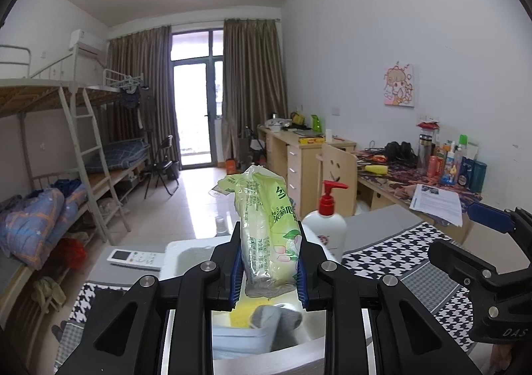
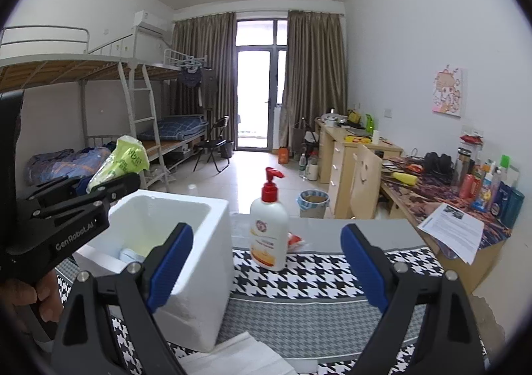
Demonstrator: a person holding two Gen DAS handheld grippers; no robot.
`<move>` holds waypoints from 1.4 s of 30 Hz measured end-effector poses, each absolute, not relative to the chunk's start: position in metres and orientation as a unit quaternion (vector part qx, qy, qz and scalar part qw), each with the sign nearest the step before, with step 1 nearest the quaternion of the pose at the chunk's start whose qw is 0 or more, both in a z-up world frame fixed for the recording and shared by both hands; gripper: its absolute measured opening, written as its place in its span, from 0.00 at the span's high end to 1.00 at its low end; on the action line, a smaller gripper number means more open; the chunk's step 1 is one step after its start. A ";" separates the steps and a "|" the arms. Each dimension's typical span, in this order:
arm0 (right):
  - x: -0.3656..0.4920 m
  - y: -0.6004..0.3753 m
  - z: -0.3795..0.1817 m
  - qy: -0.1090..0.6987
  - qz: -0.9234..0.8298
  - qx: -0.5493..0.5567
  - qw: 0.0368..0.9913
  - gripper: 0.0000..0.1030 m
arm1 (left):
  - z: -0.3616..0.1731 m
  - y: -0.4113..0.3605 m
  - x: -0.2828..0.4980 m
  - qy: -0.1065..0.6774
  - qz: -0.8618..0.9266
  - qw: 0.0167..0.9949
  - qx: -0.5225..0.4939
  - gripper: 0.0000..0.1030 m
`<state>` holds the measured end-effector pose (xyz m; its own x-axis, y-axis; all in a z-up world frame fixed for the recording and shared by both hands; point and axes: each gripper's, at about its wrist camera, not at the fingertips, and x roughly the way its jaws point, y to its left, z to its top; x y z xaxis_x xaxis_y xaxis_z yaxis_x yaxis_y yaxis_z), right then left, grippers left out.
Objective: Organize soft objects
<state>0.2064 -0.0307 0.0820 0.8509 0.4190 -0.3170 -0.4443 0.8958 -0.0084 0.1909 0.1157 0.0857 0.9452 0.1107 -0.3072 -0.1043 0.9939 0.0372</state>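
Green tissue pack (image 1: 271, 232), white foam box (image 2: 199, 242), black-and-white houndstooth cloth (image 2: 299, 278).

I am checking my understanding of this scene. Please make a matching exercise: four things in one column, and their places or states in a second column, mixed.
Things:
1. tissue pack
2. pump bottle
3. white foam box
4. right gripper

States:
A. stands on the checked cloth
B. open, holding nothing
C. clamped in the left gripper
D. has soft items inside

Pairs: 1-C, 2-A, 3-D, 4-B
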 end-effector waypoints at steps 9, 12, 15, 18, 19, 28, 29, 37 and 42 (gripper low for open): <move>0.208 -0.040 0.080 0.156 0.221 -0.031 0.962 0.10 | 0.084 0.112 0.202 0.167 0.051 0.985 0.006 0.74; 0.209 -0.039 0.078 0.158 0.221 -0.033 0.962 0.10 | 0.083 0.112 0.204 0.168 0.052 0.984 0.006 0.73; 0.212 -0.039 0.078 0.160 0.222 -0.032 0.961 0.10 | 0.083 0.115 0.204 0.166 0.054 0.985 0.002 0.73; 0.213 -0.039 0.077 0.161 0.221 -0.033 0.961 0.10 | 0.083 0.117 0.206 0.166 0.057 0.985 0.002 0.61; 0.213 -0.039 0.077 0.161 0.222 -0.033 0.961 0.10 | 0.082 0.117 0.206 0.165 0.060 0.984 0.002 0.56; 0.214 -0.038 0.075 0.162 0.223 -0.034 0.961 0.10 | 0.085 0.121 0.197 0.137 0.099 0.986 0.005 0.01; 0.213 -0.037 0.075 0.162 0.224 -0.035 0.960 0.10 | 0.086 0.122 0.198 0.137 0.101 0.985 0.005 0.01; 0.210 -0.035 0.075 0.159 0.225 -0.035 0.961 0.10 | 0.090 0.123 0.191 0.133 0.107 0.985 0.005 0.01; 0.200 -0.038 0.078 0.152 0.229 -0.037 0.961 0.10 | 0.094 0.122 0.180 0.128 0.114 0.985 0.006 0.01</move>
